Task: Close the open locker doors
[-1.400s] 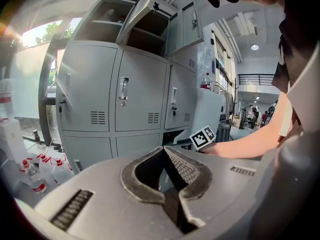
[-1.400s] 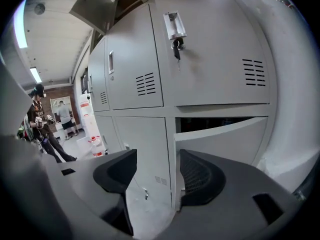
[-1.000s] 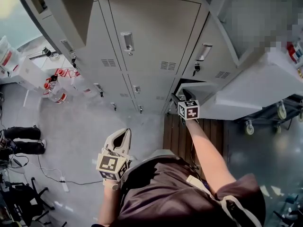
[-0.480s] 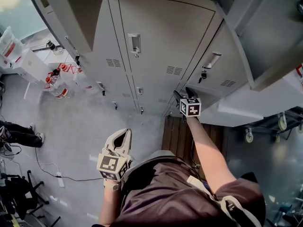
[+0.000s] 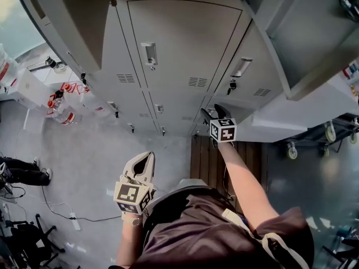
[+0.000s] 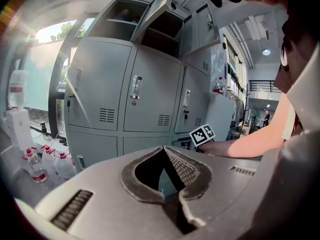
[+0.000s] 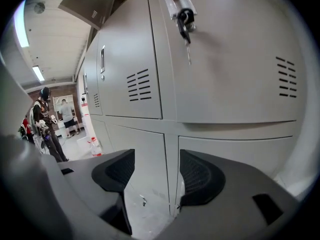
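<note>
A bank of grey lockers [image 5: 185, 49] fills the head view. Two upper doors hang open: one at the left [image 5: 67, 21], one at the right [image 5: 314, 32]. My right gripper [image 5: 213, 112] is open, its fingertips up against the lower right locker door [image 5: 224, 102], which lies nearly flush with its frame. In the right gripper view the gripper [image 7: 157, 174] faces that door [image 7: 235, 154] and the post beside it. A key [image 7: 185, 21] hangs in the lock above. My left gripper [image 5: 148, 157] is shut and empty, held low, away from the lockers [image 6: 150, 94]; its jaws [image 6: 163, 150] meet at the tip.
Water bottles [image 5: 59, 102] stand on the floor left of the lockers. A wooden platform [image 5: 210, 156] lies under my right arm. A wheeled cart [image 5: 291, 150] sits at the right. Cables and a power strip [image 5: 73, 217] lie at the lower left. People stand [image 7: 45, 124] down the aisle.
The dark gap at the lower right locker has narrowed as the right gripper pressed its door inward. The left gripper has stayed put.
</note>
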{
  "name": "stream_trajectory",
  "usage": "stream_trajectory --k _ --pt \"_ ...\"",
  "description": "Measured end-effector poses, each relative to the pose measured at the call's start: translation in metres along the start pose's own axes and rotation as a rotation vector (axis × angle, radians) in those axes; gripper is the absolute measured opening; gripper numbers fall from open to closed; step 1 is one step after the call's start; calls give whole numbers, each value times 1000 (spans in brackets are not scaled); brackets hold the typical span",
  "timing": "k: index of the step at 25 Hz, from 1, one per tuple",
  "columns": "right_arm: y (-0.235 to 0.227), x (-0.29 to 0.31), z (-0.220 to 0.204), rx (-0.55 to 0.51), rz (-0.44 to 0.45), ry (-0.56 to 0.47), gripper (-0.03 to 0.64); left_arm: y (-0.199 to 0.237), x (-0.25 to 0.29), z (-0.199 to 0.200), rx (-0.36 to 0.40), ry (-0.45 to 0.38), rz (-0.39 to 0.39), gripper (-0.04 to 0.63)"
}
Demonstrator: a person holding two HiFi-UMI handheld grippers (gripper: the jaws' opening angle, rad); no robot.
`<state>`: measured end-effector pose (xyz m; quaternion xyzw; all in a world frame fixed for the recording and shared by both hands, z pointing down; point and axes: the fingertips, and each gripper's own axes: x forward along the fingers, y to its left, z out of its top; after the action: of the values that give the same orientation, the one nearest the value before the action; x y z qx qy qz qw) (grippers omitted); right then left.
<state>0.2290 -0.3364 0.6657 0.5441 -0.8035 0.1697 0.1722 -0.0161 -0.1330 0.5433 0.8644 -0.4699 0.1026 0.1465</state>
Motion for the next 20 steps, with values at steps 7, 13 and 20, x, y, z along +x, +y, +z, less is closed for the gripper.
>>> stream_trajectory --k 7,13,20 --pt "20 -69 45 34 -31 -139 302 -9 6 23 61 -1 -95 18" --pt "38 -138 102 23 -61 -287 278 -26 13 47 115 -26 -199 19" --pt "57 -217 185 -81 -117 -479 265 -42 17 70 171 -52 -299 20"
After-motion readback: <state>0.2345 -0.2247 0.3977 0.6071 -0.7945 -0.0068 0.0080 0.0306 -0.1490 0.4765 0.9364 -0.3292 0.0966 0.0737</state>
